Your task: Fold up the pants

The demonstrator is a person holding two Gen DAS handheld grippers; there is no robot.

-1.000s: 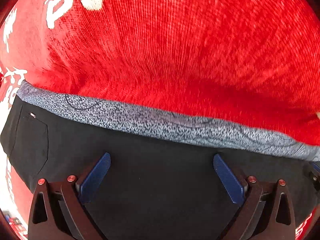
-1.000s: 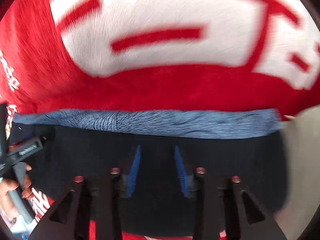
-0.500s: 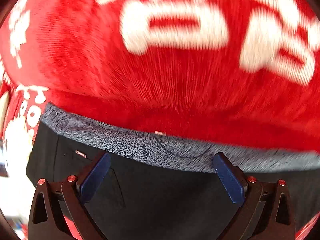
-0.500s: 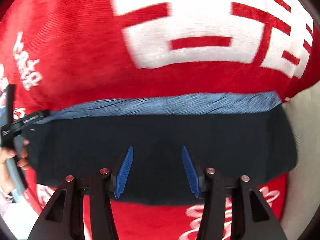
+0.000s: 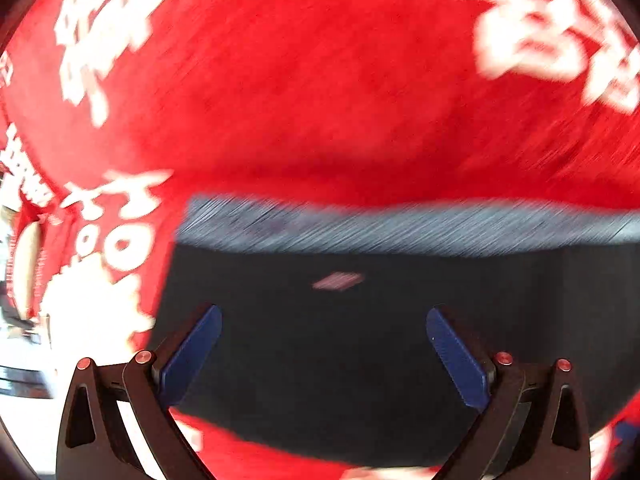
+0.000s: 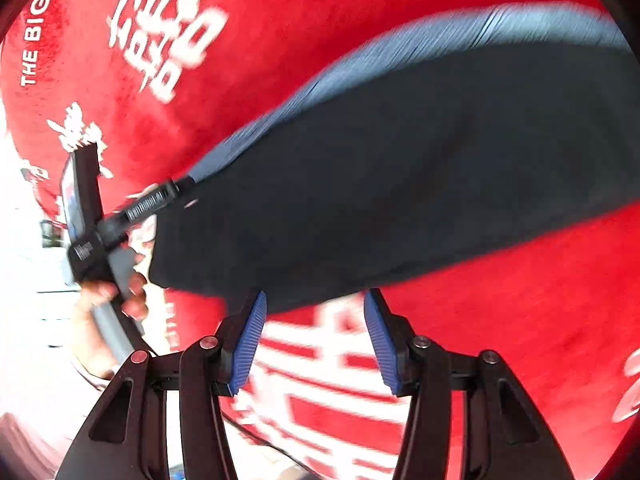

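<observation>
Red cloth [image 5: 320, 92] with white lettering covers the surface in both views; black pants [image 5: 360, 352] lie flat on it, folded into a wide band. Grey waistband [image 5: 400, 228] runs along the pants' far edge. Left view: heavy motion blur. Left gripper [image 5: 322, 356] sits over the pants, blue pads [image 5: 192, 356] spread wide, nothing between them, only black fabric seen in the gap; contact with the fabric can't be told. Small pale label [image 5: 338, 281] on the pants just short of the waistband, ahead of the gripper. Pants' left end stops a little left of the left pad, red cloth beyond it. Right view: right gripper [image 6: 314, 340] is off the pants, just past their near edge, over the white lettering on the cloth; pads [image 6: 248, 344] moderately apart, gripping nothing. Pants run diagonally here, waistband [image 6: 360, 72] along the upper-left edge. Same view catches the left gripper [image 6: 188, 190] at the pants' left end near the waistband corner, a hand [image 6: 108, 312] on its grey handle; whether its tips touch the fabric can't be told from this side.
</observation>
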